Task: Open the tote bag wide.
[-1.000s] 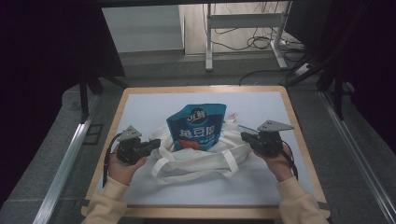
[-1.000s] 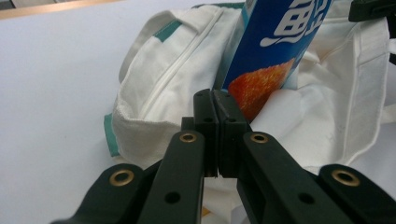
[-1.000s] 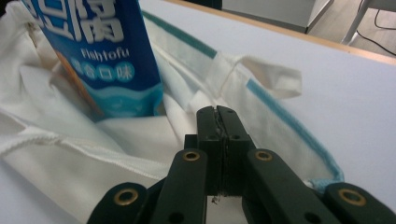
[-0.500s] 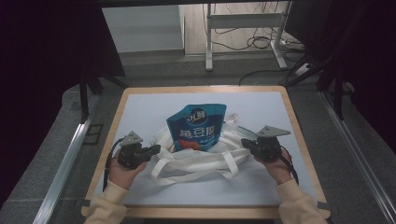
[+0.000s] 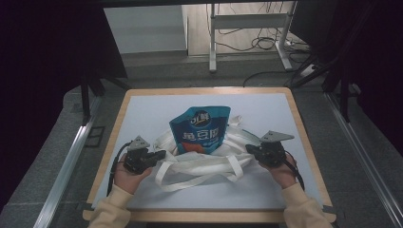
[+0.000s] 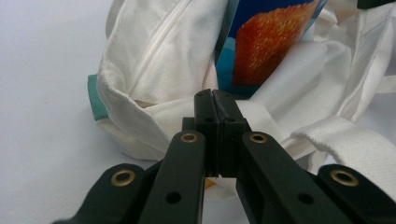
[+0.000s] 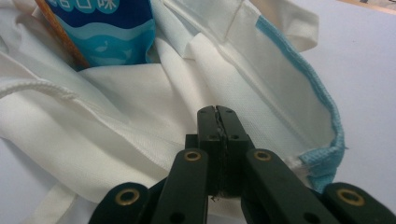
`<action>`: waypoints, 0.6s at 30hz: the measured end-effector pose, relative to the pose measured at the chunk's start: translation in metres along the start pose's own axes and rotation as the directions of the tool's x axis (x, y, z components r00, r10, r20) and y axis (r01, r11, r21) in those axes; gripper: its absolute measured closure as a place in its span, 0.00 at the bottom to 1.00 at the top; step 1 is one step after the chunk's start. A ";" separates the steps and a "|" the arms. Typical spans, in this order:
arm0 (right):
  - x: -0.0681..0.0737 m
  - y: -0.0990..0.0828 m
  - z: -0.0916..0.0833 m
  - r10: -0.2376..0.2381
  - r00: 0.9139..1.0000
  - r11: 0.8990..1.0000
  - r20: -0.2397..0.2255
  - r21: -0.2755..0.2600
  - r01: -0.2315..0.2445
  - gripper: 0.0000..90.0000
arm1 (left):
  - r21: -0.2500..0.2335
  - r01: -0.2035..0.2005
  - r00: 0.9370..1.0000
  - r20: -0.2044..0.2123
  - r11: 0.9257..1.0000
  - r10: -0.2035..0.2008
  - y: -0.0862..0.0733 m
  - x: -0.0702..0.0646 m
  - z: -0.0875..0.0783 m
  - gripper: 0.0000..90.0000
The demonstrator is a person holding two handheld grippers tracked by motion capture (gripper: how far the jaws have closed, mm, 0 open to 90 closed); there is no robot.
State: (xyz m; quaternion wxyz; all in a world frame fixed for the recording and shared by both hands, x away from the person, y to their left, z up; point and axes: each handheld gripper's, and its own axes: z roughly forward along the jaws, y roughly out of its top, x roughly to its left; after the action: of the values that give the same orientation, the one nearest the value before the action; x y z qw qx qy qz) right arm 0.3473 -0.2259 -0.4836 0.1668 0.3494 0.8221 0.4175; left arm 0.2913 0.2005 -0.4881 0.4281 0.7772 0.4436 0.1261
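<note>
Floppy, light bag is pinched at both rims by left claw and right claw; hems are best gripped.

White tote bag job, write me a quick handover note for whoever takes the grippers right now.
Left gripper: jaws shut, tips at the left edge of the white fabric tote bag; whether cloth is pinched cannot be told.
Right gripper: jaws shut, tips against the bag's right side near its light-blue trimmed edge; a pinch cannot be confirmed either.
The bag lies on the pale mat of the wooden-framed table, handles toward the person.
Done: the blue snack pouch with the orange picture sits partly in the bag's mouth, its top sticking out.
Left, probably: get the pouch fully inside.
</note>
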 end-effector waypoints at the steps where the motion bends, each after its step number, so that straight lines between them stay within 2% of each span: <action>1: 0.000 0.000 0.000 -0.001 1.000 1.000 -0.001 0.003 0.001 0.98 | 0.004 -0.002 1.000 0.001 1.000 0.002 0.000 0.000 0.001 0.99; 10: -0.003 -0.014 0.006 0.016 1.000 0.999 -0.026 0.050 -0.014 0.99 | 0.033 0.009 1.000 0.007 0.999 -0.009 -0.005 0.003 0.012 0.99; 18: -0.003 -0.018 0.009 0.018 0.999 0.998 -0.028 0.061 -0.016 0.99 | 0.050 0.006 1.000 0.000 0.999 -0.006 -0.010 0.002 0.018 1.00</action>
State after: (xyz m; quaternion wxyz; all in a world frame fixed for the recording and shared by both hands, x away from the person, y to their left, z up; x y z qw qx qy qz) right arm 0.3466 -0.2297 -0.5037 0.1407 0.3550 0.8337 0.3989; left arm 0.2973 0.1947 -0.5074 0.4091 0.7862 0.4489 0.1136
